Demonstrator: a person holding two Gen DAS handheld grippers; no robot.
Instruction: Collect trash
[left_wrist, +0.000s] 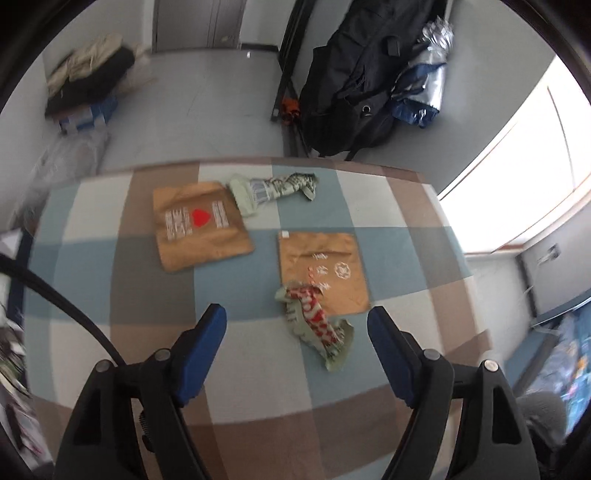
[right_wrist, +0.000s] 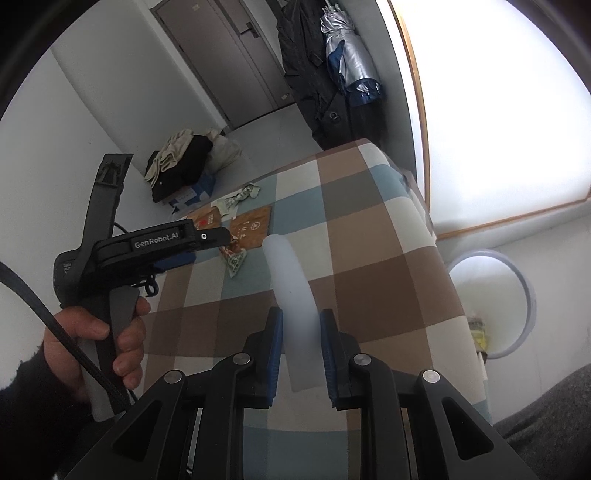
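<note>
Left gripper (left_wrist: 297, 314) fingers wide open, empty, above the crumpled red wrapper (left_wrist: 317, 325): light, soft, crinkly; pinch its raised middle fold. Right gripper (right_wrist: 301, 325) clamps a translucent white strip (right_wrist: 291, 288).

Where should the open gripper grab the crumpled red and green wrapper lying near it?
Best guess: pinch the crumpled red and green wrapper across its narrow middle, coming down from above. It lies flat and twisted into a long strip on the checkered cloth, its far end overlapping the brown paper bag. The left gripper is open and already straddles it.
</note>
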